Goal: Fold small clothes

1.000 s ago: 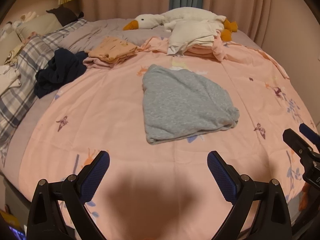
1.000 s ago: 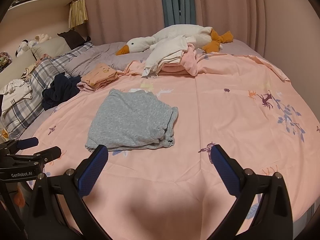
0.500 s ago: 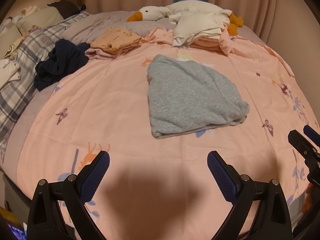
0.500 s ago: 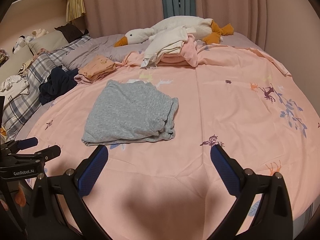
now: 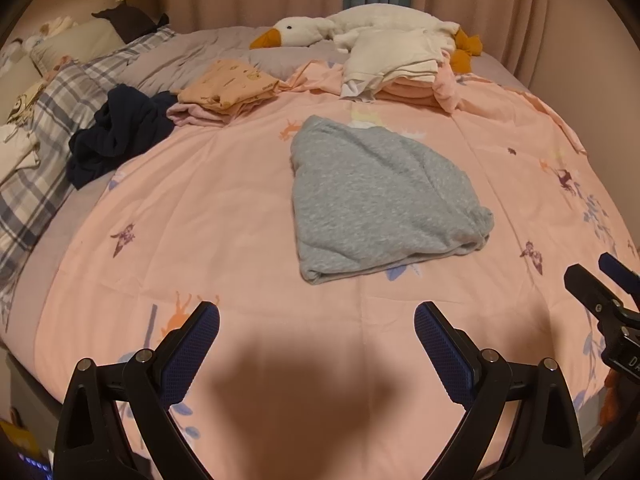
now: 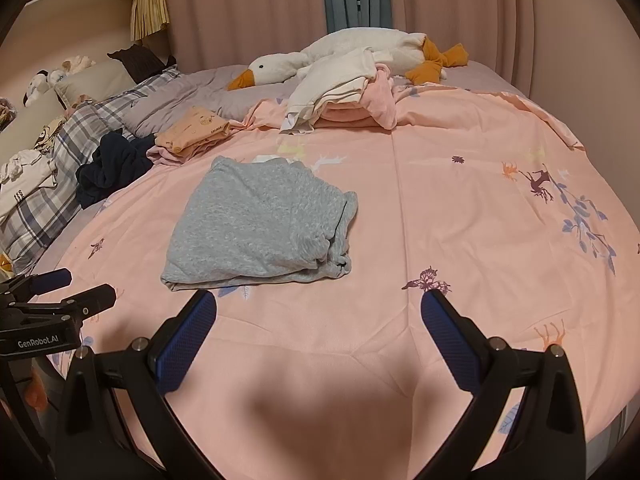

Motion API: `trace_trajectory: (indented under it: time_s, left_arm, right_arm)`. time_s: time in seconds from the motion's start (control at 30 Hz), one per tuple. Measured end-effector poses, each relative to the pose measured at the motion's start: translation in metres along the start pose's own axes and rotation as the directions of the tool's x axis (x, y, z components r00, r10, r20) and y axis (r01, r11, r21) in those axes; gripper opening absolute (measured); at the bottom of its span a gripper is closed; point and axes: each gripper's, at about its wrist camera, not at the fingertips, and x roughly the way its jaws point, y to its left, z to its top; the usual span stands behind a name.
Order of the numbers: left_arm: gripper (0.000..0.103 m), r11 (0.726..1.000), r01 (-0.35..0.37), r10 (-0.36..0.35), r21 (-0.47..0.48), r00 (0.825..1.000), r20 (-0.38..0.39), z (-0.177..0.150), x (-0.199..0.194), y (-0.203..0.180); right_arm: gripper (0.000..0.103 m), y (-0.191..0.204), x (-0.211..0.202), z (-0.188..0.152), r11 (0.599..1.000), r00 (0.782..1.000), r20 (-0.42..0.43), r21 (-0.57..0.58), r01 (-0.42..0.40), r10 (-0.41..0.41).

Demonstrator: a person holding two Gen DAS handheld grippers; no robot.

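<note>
Over the last second both cameras had drawn a little closer to the grey garment (image 5: pixel 380 196), which lay folded and unmoved near the middle of the bed (image 5: pixel 240 216). The left hand-held gripper (image 5: pixel 316 344) and right hand-held gripper (image 6: pixel 320 336) hung with jaws spread apart and empty over the near edge, so another fold or a lift seemed likely.
</note>
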Motion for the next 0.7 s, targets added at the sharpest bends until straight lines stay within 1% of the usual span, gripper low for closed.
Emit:
trace_trajectory:
  time_s: [0.7]
  left_arm:
    - [0.097,1.000,-0.010,0.010,0.014,1.000,0.017,0.0007,-0.0073,-0.0053]
  right_arm:
    - [0.103,-0.0002,0.0011,-0.0013,1.000,1.000,-0.001,0.005,-0.006,0.006]
